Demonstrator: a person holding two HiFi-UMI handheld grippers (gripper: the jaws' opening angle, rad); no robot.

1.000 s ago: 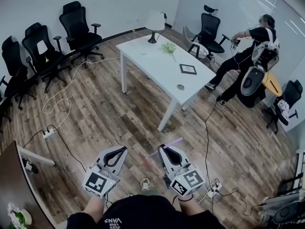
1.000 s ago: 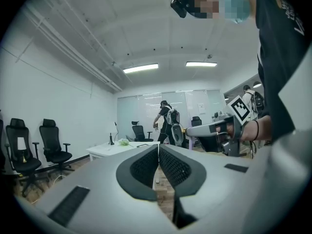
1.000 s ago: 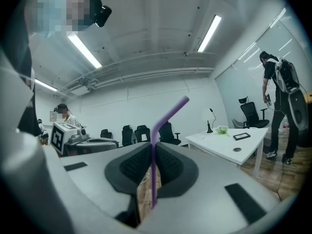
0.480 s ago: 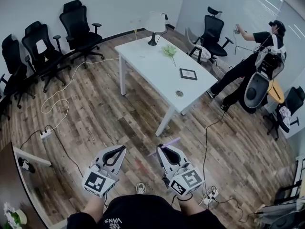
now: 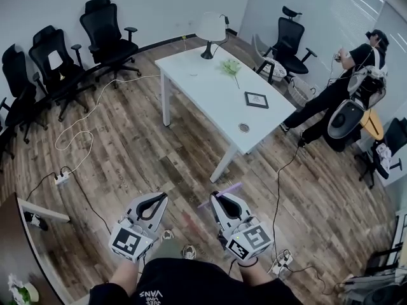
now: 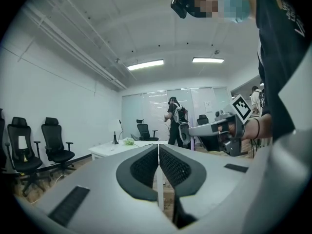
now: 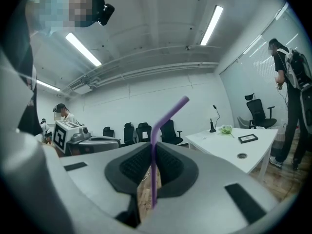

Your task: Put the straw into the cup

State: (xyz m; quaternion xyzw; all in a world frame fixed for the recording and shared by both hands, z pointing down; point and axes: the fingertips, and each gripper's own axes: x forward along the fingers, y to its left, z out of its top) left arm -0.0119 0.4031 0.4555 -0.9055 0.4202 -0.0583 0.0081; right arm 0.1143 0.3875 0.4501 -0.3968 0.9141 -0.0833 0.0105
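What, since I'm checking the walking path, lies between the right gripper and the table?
Only bare wood floor, seen in the head view, separates the right gripper from the table; a cable runs off to the side.

white table (image 5: pixel 203 88): lamp (image 5: pixel 210 27), frame (image 5: pixel 256 100) | black chairs (image 5: pixel 105 30) along wall | power strip (image 5: pixel 63 178) on floor

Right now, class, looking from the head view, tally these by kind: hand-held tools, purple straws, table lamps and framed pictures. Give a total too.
Tools: 2 (left tool, right tool)
Purple straw: 1, gripped in the right tool
Table lamp: 1
Framed picture: 1
Total: 5
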